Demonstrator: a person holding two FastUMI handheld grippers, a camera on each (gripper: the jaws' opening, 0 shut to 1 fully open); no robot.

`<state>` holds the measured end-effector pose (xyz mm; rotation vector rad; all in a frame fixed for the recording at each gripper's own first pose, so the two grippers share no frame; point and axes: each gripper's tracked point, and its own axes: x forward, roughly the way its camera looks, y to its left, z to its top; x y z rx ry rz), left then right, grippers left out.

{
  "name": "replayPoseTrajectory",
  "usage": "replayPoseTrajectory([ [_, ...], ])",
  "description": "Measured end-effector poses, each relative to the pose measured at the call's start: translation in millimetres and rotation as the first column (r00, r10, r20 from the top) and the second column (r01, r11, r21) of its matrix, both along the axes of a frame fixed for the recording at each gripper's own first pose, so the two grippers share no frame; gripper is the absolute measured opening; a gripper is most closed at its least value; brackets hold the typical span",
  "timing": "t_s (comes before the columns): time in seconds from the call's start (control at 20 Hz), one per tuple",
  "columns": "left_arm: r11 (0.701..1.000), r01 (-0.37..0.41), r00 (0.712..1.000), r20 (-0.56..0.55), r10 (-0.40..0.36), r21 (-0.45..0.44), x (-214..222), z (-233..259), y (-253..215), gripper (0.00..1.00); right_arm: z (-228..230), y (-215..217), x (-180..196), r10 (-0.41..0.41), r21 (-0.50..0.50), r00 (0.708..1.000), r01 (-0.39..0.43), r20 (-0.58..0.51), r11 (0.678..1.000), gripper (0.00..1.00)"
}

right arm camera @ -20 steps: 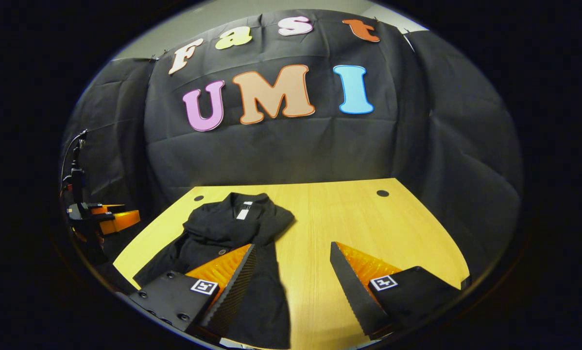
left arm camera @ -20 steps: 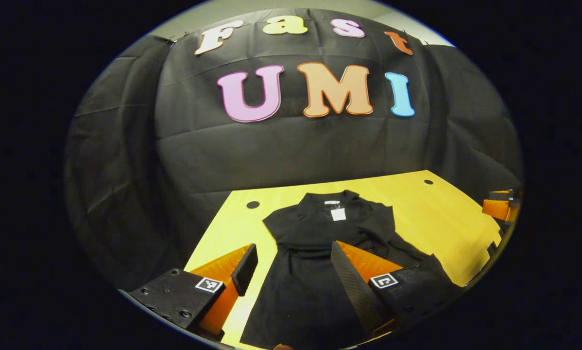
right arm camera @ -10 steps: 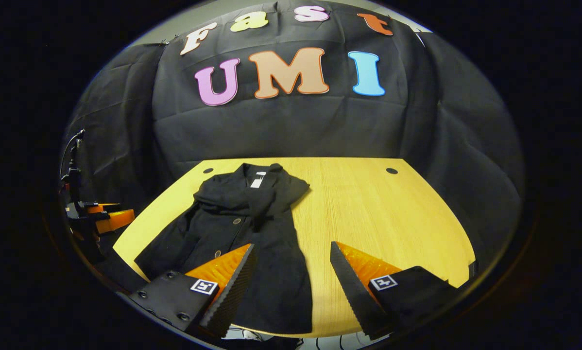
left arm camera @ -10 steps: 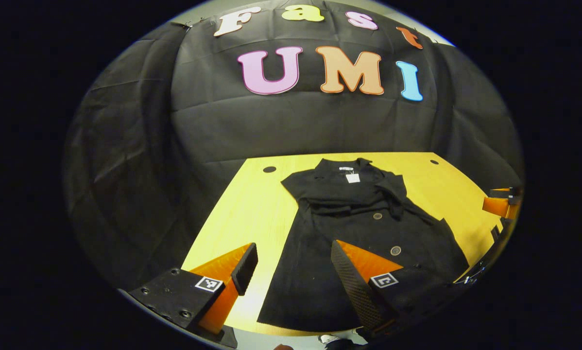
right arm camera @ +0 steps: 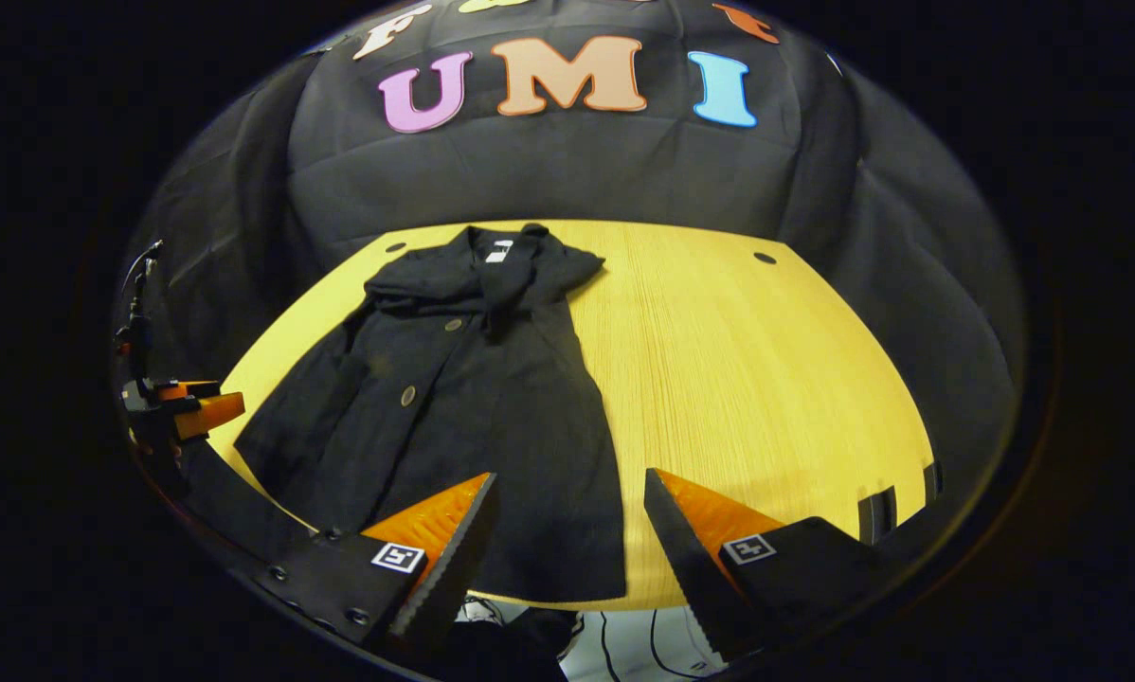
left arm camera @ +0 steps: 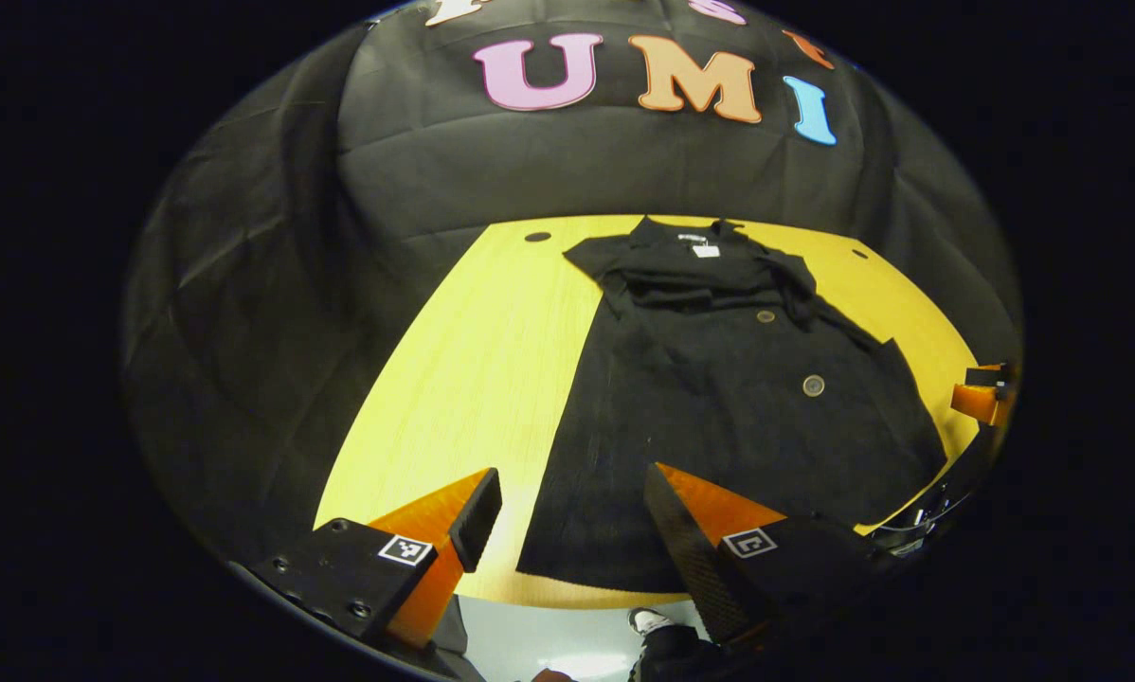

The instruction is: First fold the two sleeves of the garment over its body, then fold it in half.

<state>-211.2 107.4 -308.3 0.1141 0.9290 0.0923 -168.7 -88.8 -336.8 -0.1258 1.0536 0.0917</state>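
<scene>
Yellow wood of the table spread widest, and the black garment lay flat on it, collar toward twelve o'clock, both sleeves folded across its chest, hem at the near edge. Left gripper hovered over the hem at six o'clock, fingers spread and empty. Right gripper hung likewise, fingers apart, holding nothing.
</scene>
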Motion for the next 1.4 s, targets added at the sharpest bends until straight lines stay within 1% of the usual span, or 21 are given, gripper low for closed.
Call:
replayPoseTrajectory([
  [0.05,1.000,-0.003,1.000,-0.014,0.003,-0.001,-4,-5,2,0.95,-6,-2,-6,-0.006,-0.005,1.000,0.006,-0.021,1.000,0.98],
  [0.1,1.000,-0.009,0.999,-0.031,0.008,-0.002,-9,-10,4,0.95,-12,-4,-11,-0.013,-0.010,0.999,0.013,-0.043,1.000,0.94],
  [0.2,1.000,-0.016,0.998,-0.064,0.016,-0.002,-18,-24,7,0.95,-23,-9,-19,-0.026,-0.021,0.996,0.024,-0.088,0.999,0.98],
  [0.25,1.000,-0.019,0.997,-0.079,0.019,0.000,-21,-29,10,0.95,-28,-10,-23,-0.030,-0.026,0.994,0.028,-0.109,0.999,0.94],
  [0.3,1.000,-0.021,0.996,-0.092,0.021,0.003,-26,-35,12,0.95,-32,-9,-28,-0.033,-0.028,0.991,0.029,-0.128,0.999,0.99],
  [0.4,0.999,-0.035,0.991,-0.128,0.033,-0.013,-38,-47,11,0.95,-44,-13,-36,-0.043,-0.040,0.985,0.036,-0.168,0.999,0.99],
  [0.45,0.999,-0.026,0.995,-0.095,0.024,-0.019,-28,-41,11,0.96,-50,-15,-40,-0.047,-0.042,0.981,0.039,-0.189,0.998,0.98],
  [0.5,0.999,-0.030,0.993,-0.116,0.025,-0.041,-30,-44,9,0.99,-55,-14,-44,-0.046,-0.042,0.977,0.038,-0.209,0.998,0.98],
  [0.55,0.997,-0.044,0.992,-0.117,0.036,-0.067,-33,-44,9,0.91,-59,-14,-51,-0.038,-0.041,0.968,0.028,-0.247,0.999,0.98],
  [0.6,0.995,-0.053,0.993,-0.108,0.044,-0.084,-35,-46,6,0.87,-56,-13,-48,-0.030,-0.040,0.973,0.022,-0.230,0.999,0.95],
  [0.65,0.995,-0.042,0.994,-0.103,0.033,-0.086,-35,-45,4,0.87,-60,-11,-47,-0.024,-0.033,0.970,0.017,-0.241,0.999,0.94],
  [0.7,0.996,-0.018,0.996,-0.086,0.010,-0.091,-33,-47,-1,0.79,-59,-9,-44,-0.009,-0.028,0.972,0.003,-0.234,1.000,0.87],
  [0.8,0.995,0.025,0.997,-0.072,-0.032,-0.096,-34,-48,-8,0.56,-61,-2,-42,0.007,0.009,0.972,-0.005,-0.236,1.000,0.51],
  [0.85,0.993,0.030,0.997,-0.072,-0.039,-0.111,-33,-47,-16,0.50,-61,0,-40,0.004,0.024,0.972,0.001,-0.235,1.000,0.33],
  [0.9,0.995,0.011,0.996,-0.082,-0.019,-0.104,-34,-46,-19,0.29,-63,0,-41,0.010,0.033,0.971,-0.003,-0.239,0.999,0.14],
  [0.95,0.996,-0.002,0.996,-0.085,-0.006,-0.091,-31,-49,-18,0.08,-60,0,-41,0.030,0.046,0.971,-0.020,-0.238,0.999,0.12],
  [1.0,0.996,-0.020,0.996,-0.087,0.012,-0.092,-30,-49,-18,0.05,-61,-1,-40,0.037,0.060,0.970,-0.023,-0.241,0.998,0.12],
  [1.05,0.994,-0.048,0.996,-0.082,0.040,-0.095,-29,-50,-18,0.05,-58,-1,-39,0.045,0.080,0.973,-0.027,-0.227,0.996,0.06],
  [1.15,0.991,-0.083,0.994,-0.080,0.075,-0.106,-29,-48,-19,0.01,-62,0,-39,0.061,0.107,0.977,-0.040,-0.206,0.993,0.03],
  [1.25,0.988,-0.114,0.991,-0.086,0.105,-0.106,-30,-44,-20,0.00,-59,-2,-36,0.095,0.107,0.980,-0.077,-0.175,0.991,0.03],
  [1.4,0.987,-0.138,0.990,0.013,0.140,-0.088,-6,-6,-24,0.00,-30,11,-18,0.138,0.181,0.987,-0.122,-0.080,0.976,0.03],
])
